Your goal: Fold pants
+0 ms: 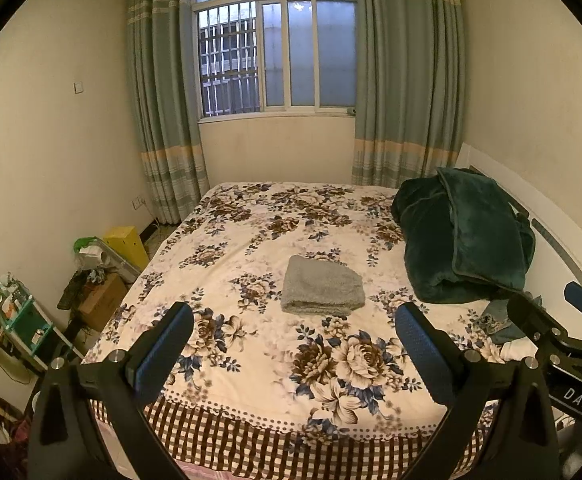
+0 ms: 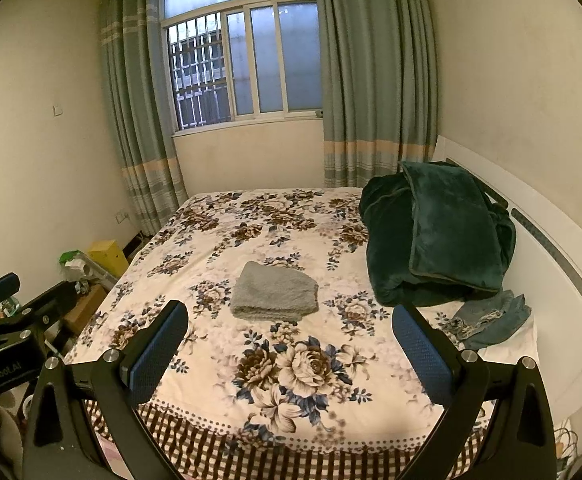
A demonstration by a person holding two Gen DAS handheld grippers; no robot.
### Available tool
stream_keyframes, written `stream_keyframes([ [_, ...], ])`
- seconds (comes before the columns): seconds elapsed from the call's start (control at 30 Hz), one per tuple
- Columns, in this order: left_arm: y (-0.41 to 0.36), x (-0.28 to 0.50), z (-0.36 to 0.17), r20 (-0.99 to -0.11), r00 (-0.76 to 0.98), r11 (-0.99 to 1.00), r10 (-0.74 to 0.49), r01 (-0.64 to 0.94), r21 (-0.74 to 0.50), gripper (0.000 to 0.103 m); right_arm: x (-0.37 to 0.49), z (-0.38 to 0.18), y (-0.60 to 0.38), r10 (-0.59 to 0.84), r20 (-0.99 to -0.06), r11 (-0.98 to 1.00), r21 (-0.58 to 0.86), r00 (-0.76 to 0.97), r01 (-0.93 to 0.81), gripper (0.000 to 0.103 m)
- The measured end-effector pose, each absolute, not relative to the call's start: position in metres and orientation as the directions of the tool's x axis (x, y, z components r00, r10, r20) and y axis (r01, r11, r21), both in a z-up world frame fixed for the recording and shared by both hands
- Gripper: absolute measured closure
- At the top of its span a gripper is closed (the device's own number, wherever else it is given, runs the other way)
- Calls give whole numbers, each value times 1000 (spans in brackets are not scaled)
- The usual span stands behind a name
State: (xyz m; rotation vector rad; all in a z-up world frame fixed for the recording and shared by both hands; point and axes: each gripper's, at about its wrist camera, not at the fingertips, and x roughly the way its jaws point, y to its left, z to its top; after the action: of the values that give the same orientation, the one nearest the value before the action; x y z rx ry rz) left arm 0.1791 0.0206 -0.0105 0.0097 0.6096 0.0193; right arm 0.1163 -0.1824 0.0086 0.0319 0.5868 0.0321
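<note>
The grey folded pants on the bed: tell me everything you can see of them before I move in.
The grey pants lie mid-bed on the floral bedspread, already folded into a compact, thick rectangle. The fabric looks soft and fuzzy, like fleece; the rounded fold edge faces the cameras. No waistband or leg ends show. Only the bedspread touches them; both open grippers, left gripper and right gripper, hover short of them.

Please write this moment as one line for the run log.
left tongs: open, empty | right tongs: open, empty | grey pants: folded, mid-bed | jeans: crumpled beside green blanket
</note>
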Motion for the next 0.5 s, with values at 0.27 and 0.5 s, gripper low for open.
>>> stream_keyframes([
  [0.27, 21, 176, -9, -573, 820, 1000, 19, -15, 12, 0, 115, 9, -181, 39, -551, 999, 39, 833, -22, 0],
  [0.5, 20, 172, -7, -570, 822, 1000, 21, -16, 13, 0, 112, 9, -179, 37, -548, 999, 35, 835, -21, 0],
])
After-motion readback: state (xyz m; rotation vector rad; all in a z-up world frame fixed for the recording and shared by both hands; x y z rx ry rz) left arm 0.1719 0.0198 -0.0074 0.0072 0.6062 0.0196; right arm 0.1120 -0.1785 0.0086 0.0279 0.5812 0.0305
